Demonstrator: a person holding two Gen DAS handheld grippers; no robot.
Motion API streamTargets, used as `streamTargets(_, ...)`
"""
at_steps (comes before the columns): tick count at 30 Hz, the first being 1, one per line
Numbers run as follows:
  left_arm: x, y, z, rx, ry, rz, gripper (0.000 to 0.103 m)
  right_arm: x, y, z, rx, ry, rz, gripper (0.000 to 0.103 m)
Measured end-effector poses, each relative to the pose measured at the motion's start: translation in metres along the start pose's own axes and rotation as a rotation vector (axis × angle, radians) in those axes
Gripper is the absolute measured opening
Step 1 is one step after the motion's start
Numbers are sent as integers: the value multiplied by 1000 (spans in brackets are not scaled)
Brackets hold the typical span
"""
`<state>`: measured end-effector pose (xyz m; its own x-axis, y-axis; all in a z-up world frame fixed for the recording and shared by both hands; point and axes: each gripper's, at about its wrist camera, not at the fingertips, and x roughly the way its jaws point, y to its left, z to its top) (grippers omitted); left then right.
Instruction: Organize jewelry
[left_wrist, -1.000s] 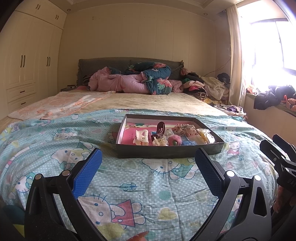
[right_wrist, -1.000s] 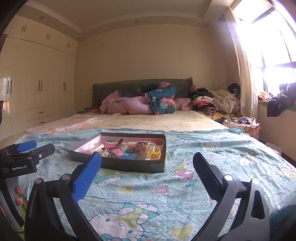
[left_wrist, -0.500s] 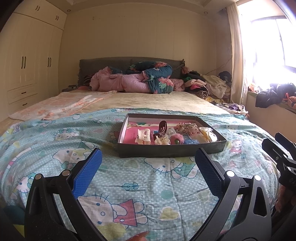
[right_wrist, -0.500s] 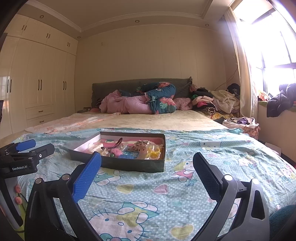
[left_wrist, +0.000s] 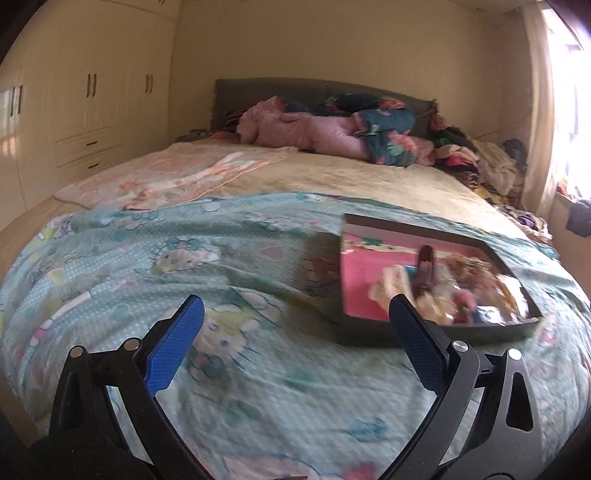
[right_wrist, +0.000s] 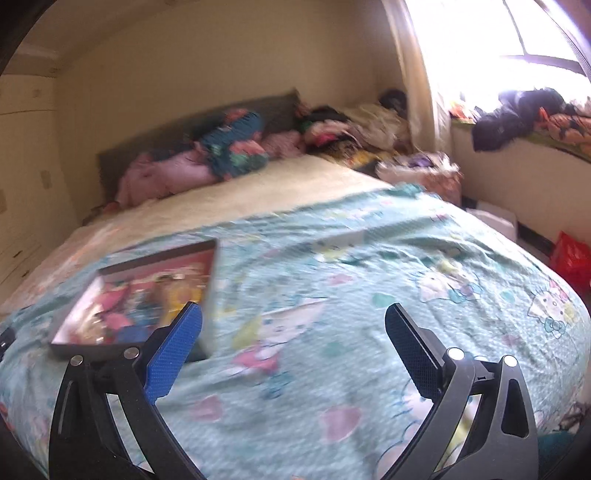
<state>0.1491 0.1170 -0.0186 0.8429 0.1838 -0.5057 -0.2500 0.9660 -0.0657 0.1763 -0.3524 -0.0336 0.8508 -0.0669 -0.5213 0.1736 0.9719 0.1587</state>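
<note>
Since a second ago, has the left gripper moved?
Yes. The left gripper swung left: the tray, once centred between its fingers, now sits beyond the right one.

Both claws nearer tray (left_wrist: 436, 334) (blurred)

Window (right_wrist: 517, 44) glare right, motion blur, fisheye warp

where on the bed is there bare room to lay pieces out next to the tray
Bare teal quilt lies left of the tray, up to the peach blanket, and right of the tray toward the bed's edge. Crowded: the tray's inside and the clothes pile at the headboard. Both tongs are open.
</note>
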Motion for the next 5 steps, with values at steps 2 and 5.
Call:
streamTargets(2, 40, 31, 21, -42, 51, 92, 92, 54, -32, 22, 41, 124, -126, 97)
streamTargets(5, 99, 69, 42, -55, 112, 226, 92, 119, -75, 46, 70, 193, -299, 97)
